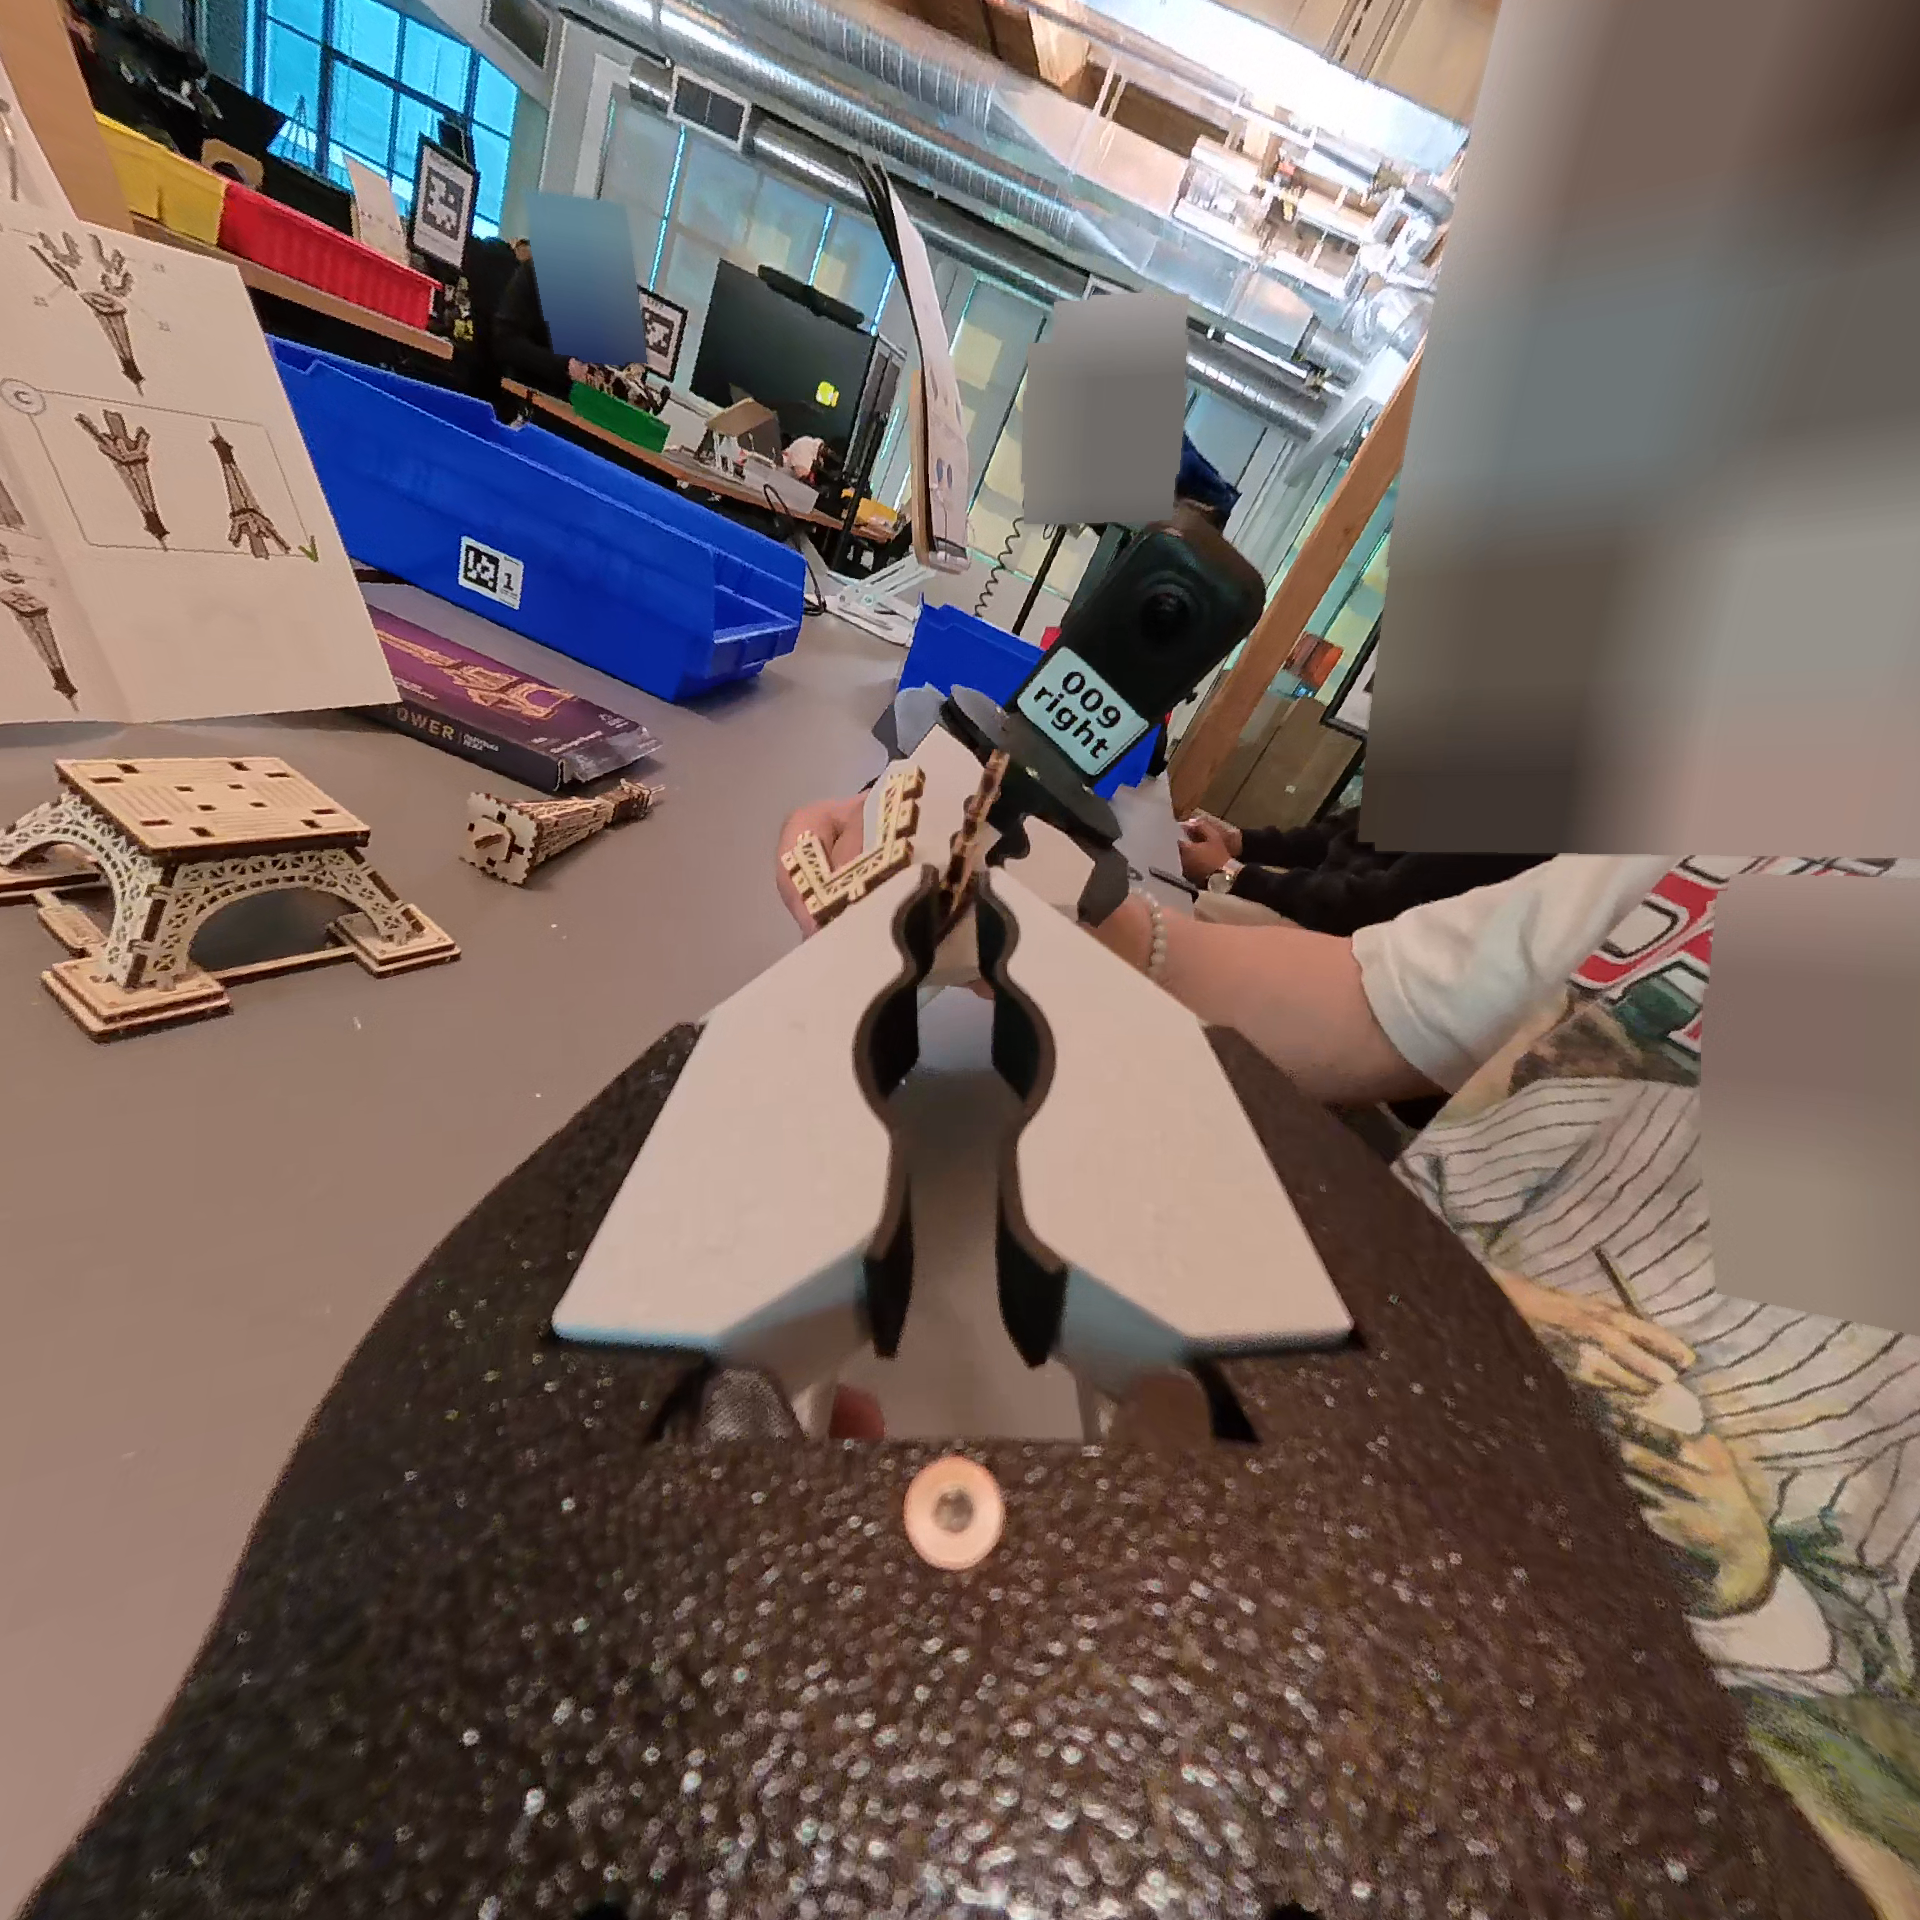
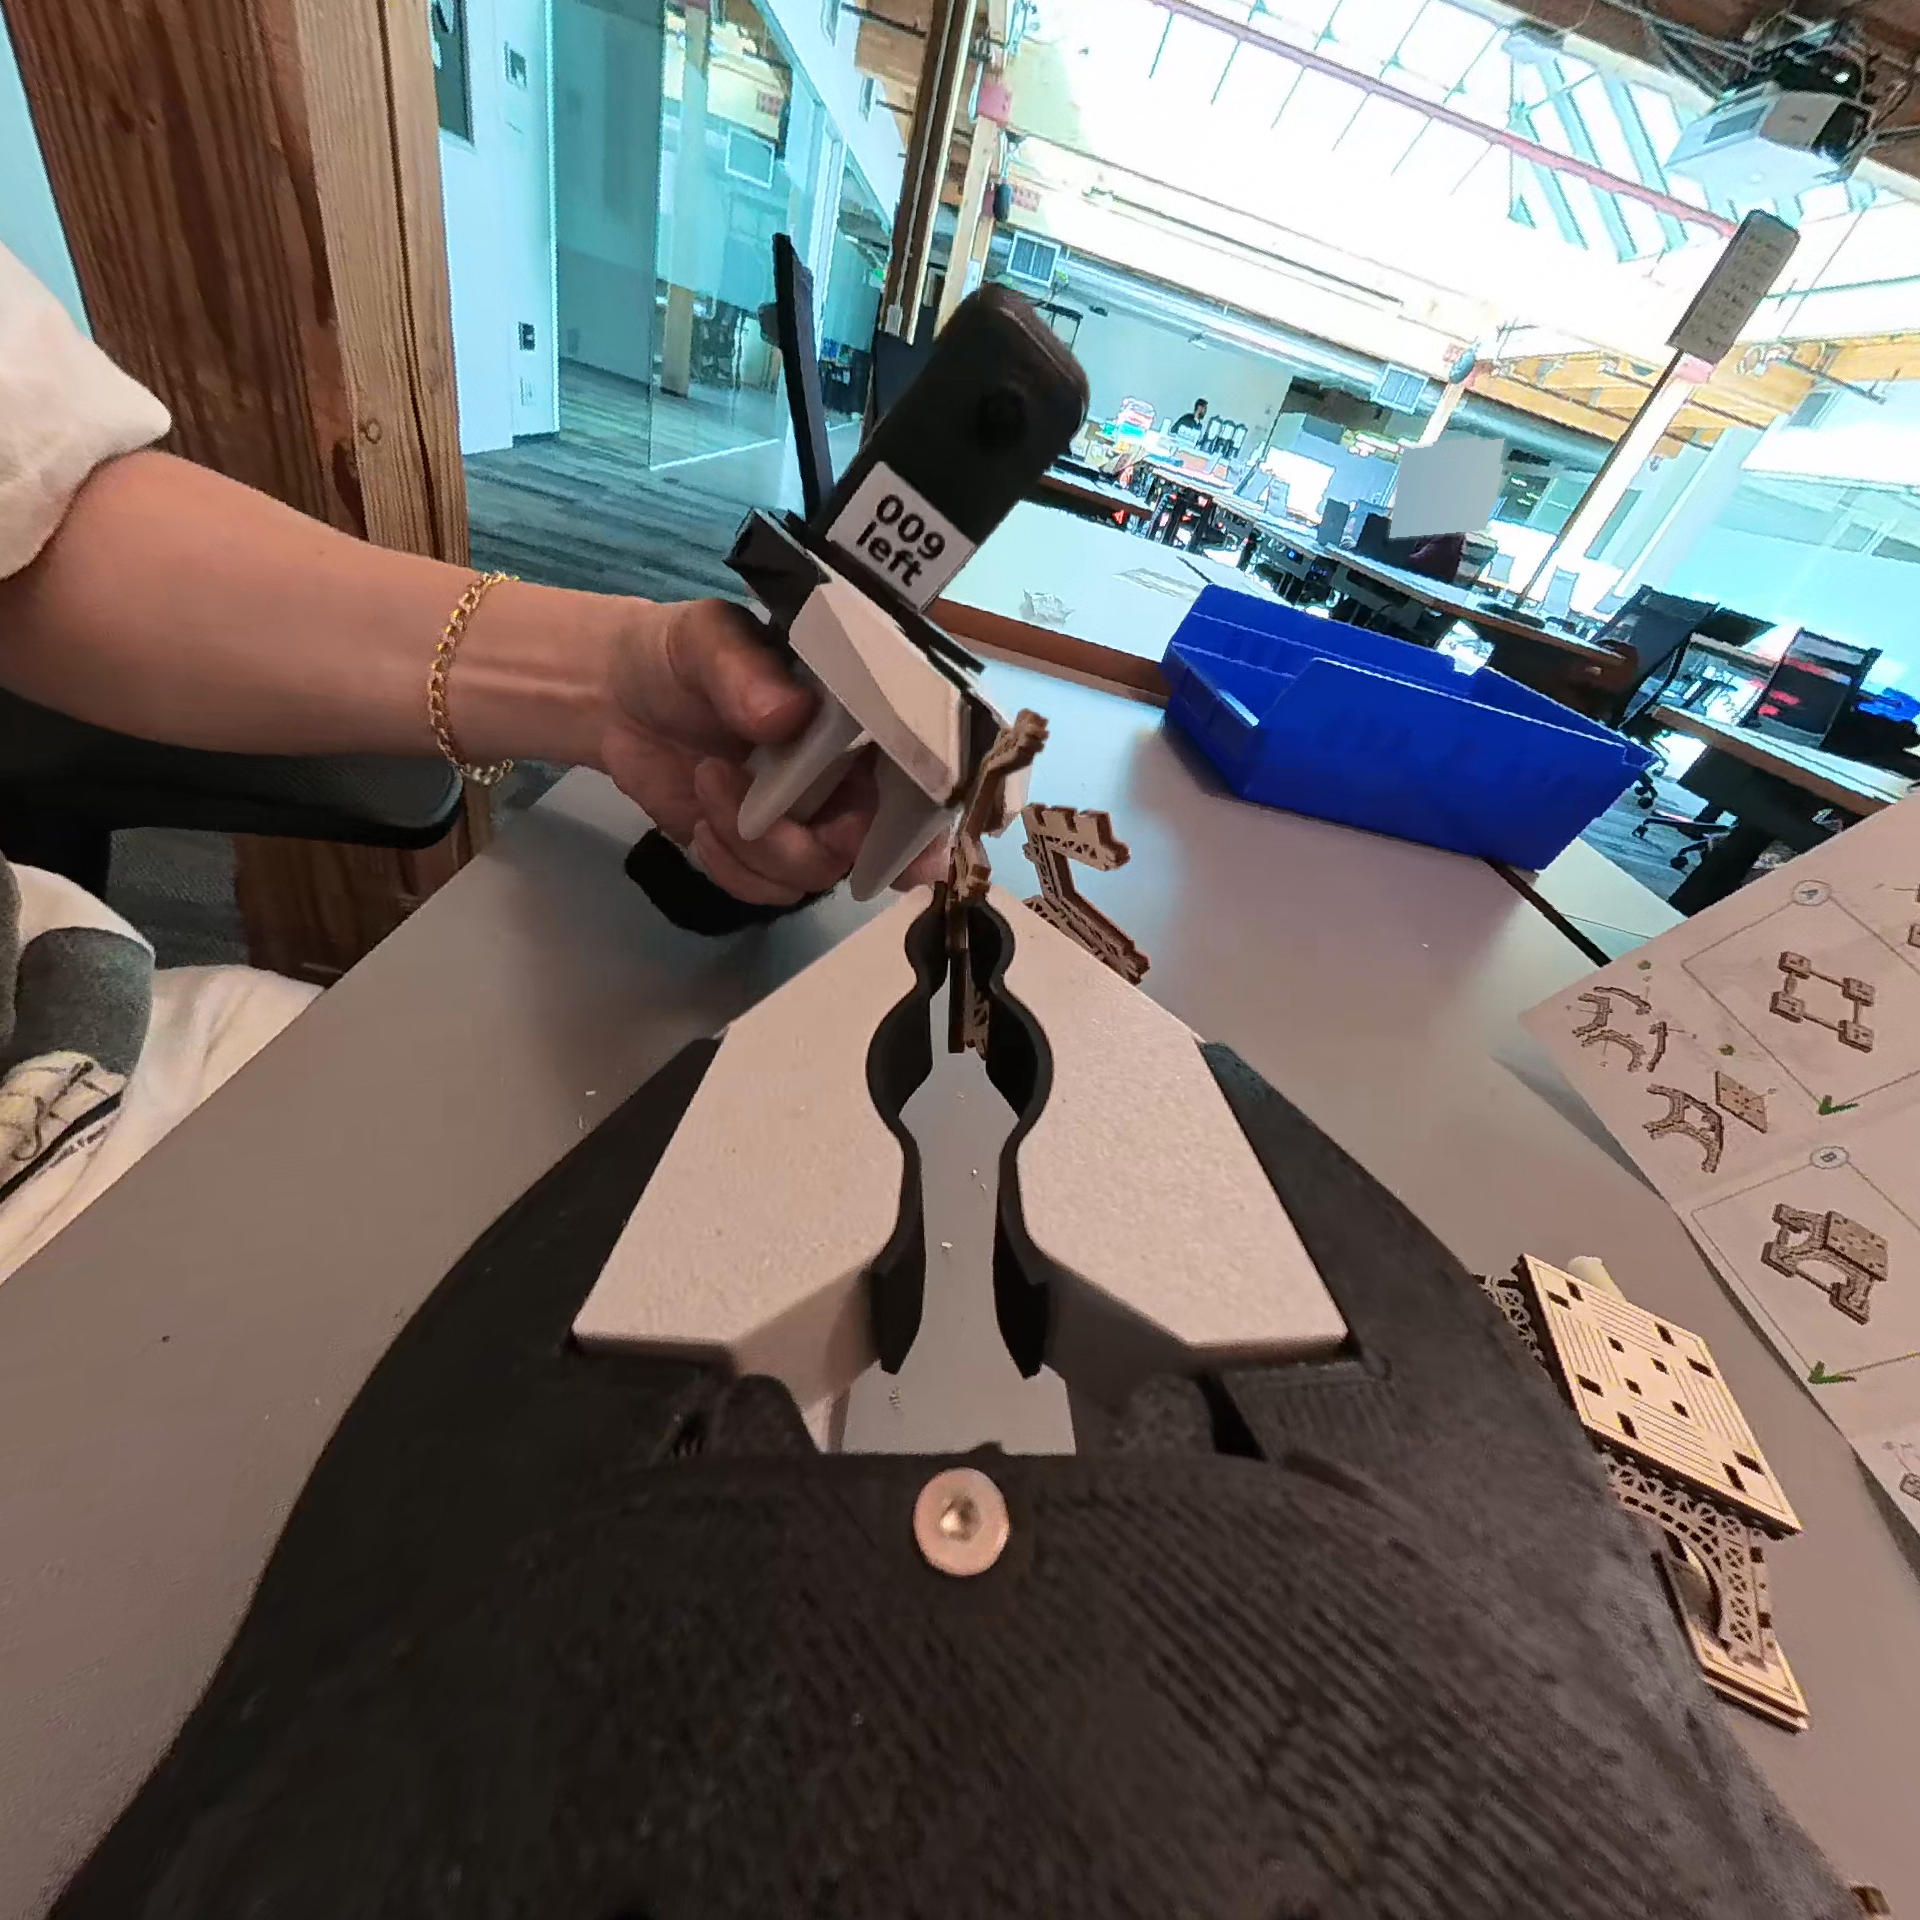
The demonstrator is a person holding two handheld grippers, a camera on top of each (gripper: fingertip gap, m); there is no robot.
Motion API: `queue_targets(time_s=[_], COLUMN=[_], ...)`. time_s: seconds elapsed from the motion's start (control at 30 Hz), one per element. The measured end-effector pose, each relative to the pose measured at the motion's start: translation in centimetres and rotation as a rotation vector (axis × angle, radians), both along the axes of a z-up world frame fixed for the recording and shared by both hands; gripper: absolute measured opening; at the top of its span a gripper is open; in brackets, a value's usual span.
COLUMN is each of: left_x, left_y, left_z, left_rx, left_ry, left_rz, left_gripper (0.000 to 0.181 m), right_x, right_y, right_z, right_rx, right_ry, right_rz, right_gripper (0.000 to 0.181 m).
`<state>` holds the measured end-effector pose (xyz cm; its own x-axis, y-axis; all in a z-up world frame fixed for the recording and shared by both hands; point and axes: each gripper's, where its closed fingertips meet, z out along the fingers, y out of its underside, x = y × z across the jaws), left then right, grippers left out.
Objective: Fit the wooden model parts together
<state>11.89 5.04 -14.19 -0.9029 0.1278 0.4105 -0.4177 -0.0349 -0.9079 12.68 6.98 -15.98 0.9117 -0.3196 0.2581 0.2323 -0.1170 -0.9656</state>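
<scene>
Above bare worktop [image 2: 1299, 935] mid-surface, left gripper [image 1: 951, 883] and right gripper [image 2: 961, 914] each pinch the lattice part [image 2: 971, 862] between them.

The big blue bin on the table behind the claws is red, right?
Not quite. That bin behind the claws is blue, not red. The left wrist view shows it on the grey table, and the right wrist view shows a blue bin too.
</scene>
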Motion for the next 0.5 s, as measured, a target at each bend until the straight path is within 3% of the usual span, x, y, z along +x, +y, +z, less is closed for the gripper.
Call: queue_targets(time_s=[0.5], left_x=[-0.4], left_y=[-0.2], left_z=[-1.0], left_rx=[0.034], left_ry=[0.022], left_rz=[-0.010], left_gripper=[0.004], right_x=[0.0], right_y=[0.5], right_z=[-0.7], right_rx=[-0.109], right_ry=[-0.109], right_rz=[-0.031], right_gripper=[0.000])
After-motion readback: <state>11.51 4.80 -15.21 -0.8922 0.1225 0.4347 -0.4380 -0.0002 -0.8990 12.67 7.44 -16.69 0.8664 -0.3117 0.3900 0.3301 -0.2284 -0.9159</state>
